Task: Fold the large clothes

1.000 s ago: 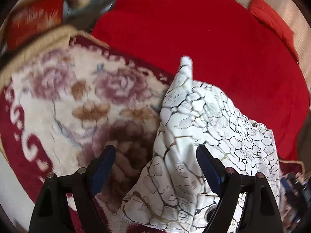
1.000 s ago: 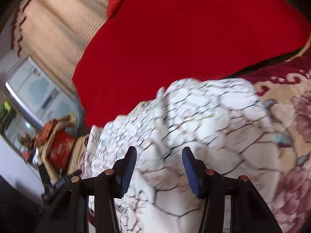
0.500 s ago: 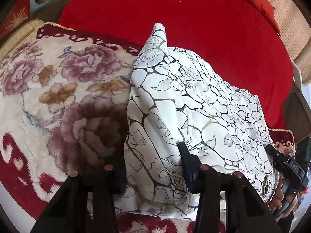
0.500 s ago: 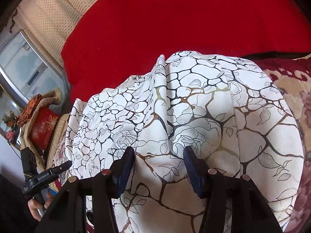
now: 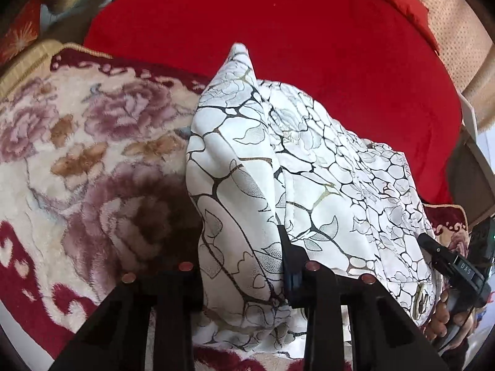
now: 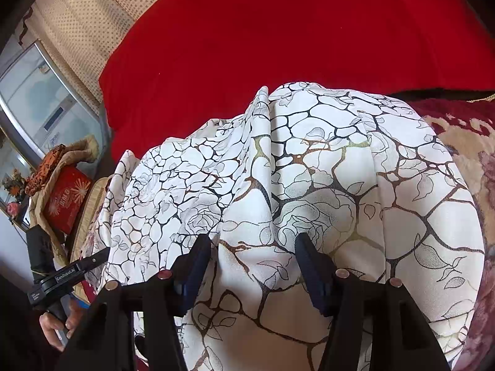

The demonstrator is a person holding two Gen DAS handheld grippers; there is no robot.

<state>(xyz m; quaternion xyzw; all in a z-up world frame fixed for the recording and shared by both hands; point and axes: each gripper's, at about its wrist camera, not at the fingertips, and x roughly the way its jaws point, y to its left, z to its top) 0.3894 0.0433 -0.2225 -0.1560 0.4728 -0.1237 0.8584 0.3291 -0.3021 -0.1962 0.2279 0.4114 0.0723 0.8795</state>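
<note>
The white patterned garment (image 5: pixel 309 167) hid the left gripper's (image 5: pixel 244 266) left pad (only its right pad showed); its lower hem ran off the frame's bottom edge.

Both views are bright with soft, even daylight — the red blanket (image 5: pixel 309 46) is vividly saturated, the white patterned garment (image 6: pixel 324 170) crisp and sharp, without motion blur. A dark shadow falls on the floral blanket (image 5: pixel 92 154) beside the garment. Fisheye distortion bends everything outward — the corners go black.

Smooth printed cloth garment (image 5: pixel 309 167); fuzzy plush blanket (image 5: pixel 92 154).
</note>
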